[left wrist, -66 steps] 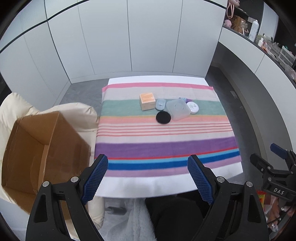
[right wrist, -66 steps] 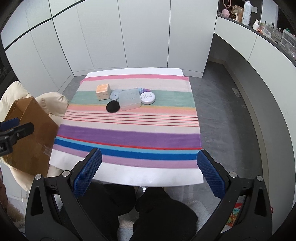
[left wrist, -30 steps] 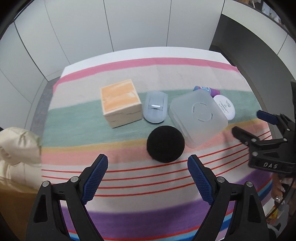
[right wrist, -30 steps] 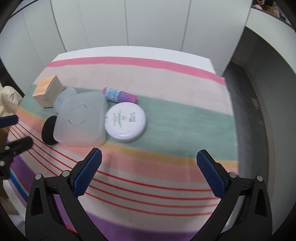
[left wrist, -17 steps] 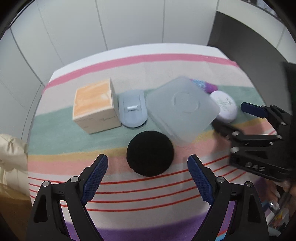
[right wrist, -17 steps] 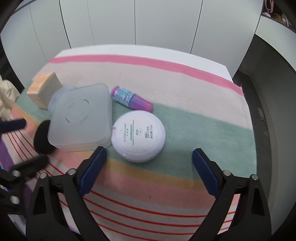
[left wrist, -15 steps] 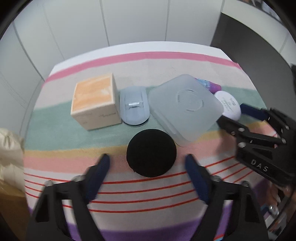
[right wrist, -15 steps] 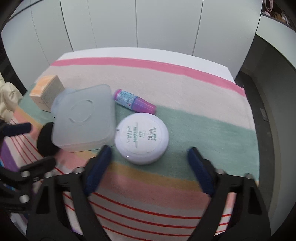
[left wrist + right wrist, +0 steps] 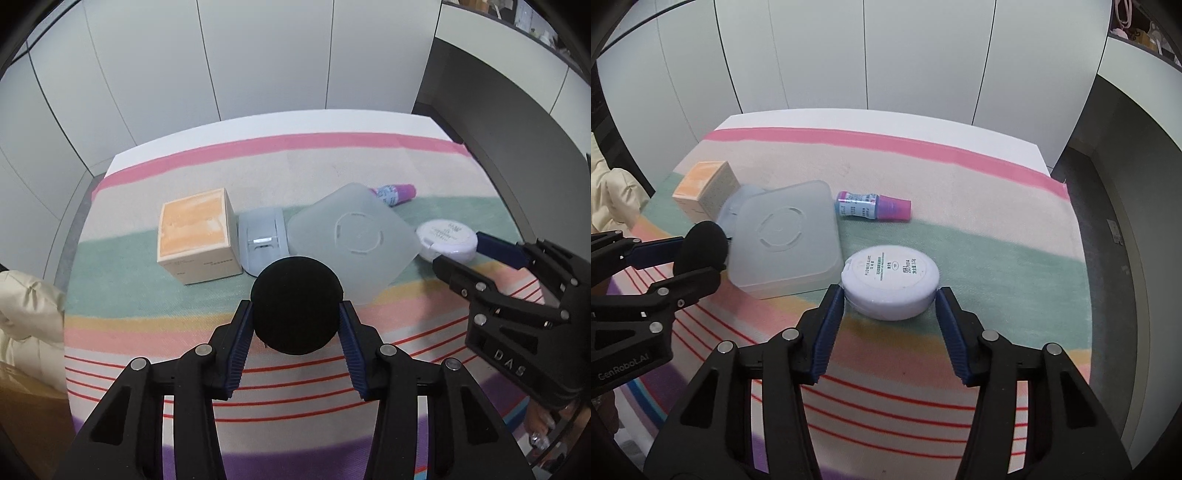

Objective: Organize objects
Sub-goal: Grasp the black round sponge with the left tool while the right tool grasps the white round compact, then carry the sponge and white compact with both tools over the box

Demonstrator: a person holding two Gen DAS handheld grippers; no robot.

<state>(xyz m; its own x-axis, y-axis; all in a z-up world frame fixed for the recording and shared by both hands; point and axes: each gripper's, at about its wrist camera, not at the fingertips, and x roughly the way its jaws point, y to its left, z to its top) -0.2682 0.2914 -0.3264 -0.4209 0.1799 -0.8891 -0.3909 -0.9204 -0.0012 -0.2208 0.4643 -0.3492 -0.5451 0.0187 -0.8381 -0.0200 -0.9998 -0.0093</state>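
A black round puff (image 9: 295, 306) sits between the blue pads of my left gripper (image 9: 295, 321). Its jaws are closing and both pads touch the puff's sides. In the right wrist view, a white round compact (image 9: 890, 280) lies on the striped cloth (image 9: 960, 177). My right gripper (image 9: 890, 299) is closing on it, its pads at the compact's two edges. Beside these lie a translucent square case (image 9: 351, 236), a grey-blue flat item (image 9: 262, 240), an orange box (image 9: 195, 232) and a small purple bottle (image 9: 873, 206).
The cloth covers a white table (image 9: 258, 125) that stands against white wall panels. A cream cushion (image 9: 26, 306) and a cardboard box (image 9: 22, 406) are off the table's left side. A person's fingers (image 9: 539, 435) show at the lower right.
Both grippers came in over the cloth and narrowed their jaws. The left one now brackets the black puff and the right one brackets the white compact.
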